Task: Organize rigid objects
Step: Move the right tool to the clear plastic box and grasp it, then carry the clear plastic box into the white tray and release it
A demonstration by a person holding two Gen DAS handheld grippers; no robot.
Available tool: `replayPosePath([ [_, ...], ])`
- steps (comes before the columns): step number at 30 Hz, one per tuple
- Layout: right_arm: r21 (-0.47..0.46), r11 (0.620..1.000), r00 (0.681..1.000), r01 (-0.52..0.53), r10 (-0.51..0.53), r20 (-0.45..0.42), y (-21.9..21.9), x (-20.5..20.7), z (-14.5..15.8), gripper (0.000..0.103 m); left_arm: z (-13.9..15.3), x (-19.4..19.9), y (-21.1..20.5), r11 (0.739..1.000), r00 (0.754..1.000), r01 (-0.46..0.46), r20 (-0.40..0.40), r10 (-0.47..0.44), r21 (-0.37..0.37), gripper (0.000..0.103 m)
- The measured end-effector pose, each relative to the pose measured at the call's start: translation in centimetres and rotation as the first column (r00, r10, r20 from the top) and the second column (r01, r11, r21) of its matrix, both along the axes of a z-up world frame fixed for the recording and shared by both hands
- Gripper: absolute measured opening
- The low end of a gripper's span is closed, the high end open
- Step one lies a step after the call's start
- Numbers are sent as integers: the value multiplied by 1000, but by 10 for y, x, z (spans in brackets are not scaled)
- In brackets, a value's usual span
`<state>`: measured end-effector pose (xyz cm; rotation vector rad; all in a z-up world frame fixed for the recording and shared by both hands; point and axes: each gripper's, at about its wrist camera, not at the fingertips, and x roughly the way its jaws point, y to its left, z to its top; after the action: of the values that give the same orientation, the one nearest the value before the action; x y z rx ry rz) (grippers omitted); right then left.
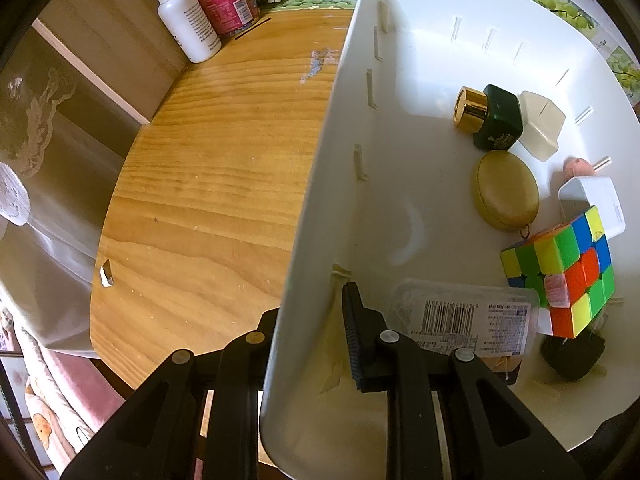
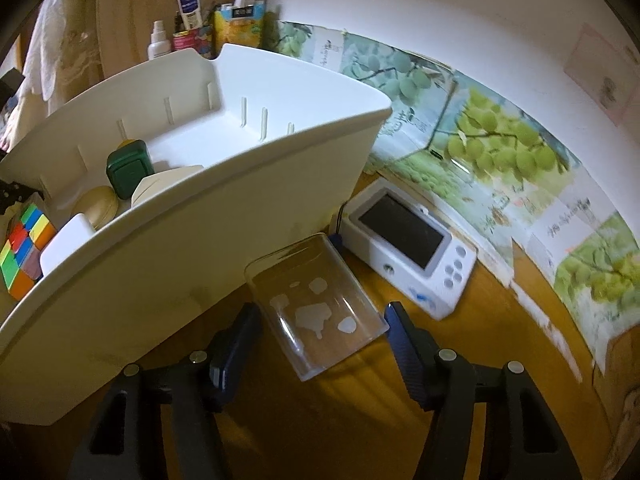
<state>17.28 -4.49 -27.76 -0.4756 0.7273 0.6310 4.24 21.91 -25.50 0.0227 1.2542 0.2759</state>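
White spray bottle (image 1: 186,24) and pink printed can (image 1: 224,0) standing together at the far edge of the wooden table (image 1: 208,184). Green-fruit poster (image 2: 500,152) lying along the wall (partly curling).

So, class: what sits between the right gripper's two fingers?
A clear plastic box lies between the right gripper's fingers, untouched, in the right wrist view.

The white bin (image 2: 208,216) stands on the wooden table (image 2: 360,420), holding a colour cube (image 2: 24,252), a green jar (image 2: 130,168) and a white block (image 2: 66,244). Just right of the bin lies a clear plastic tray (image 2: 320,304), between the right gripper's (image 2: 320,344) parted fingers, untouched. Further right of the bin sits a white screen device (image 2: 412,248).
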Motion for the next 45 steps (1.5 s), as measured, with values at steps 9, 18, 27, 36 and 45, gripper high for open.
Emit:
replayPosePath([
  [9,-9,990,989,144,-144,-44,-13,-32,-3,62,-4,-6,2,999,999,33,8,-33,-43,22],
  [18,-1,955,952,296,-295,-78,-29,-77,4,62,-4,-4,2,995,996,79,-23,-81,-64,21],
  [27,18,930,930,367,-367,-8,-30,-113,40,62,-7,7,-3,986,985,158,-56,-161,-50,20],
  [36,37,932,927,360,-362,95,-1,-134,86,62,-8,17,2,971,971,224,-69,-231,-86,20],
  [45,32,964,957,263,-264,119,47,-146,105,52,-8,20,7,959,959,266,-72,-273,-96,20],
])
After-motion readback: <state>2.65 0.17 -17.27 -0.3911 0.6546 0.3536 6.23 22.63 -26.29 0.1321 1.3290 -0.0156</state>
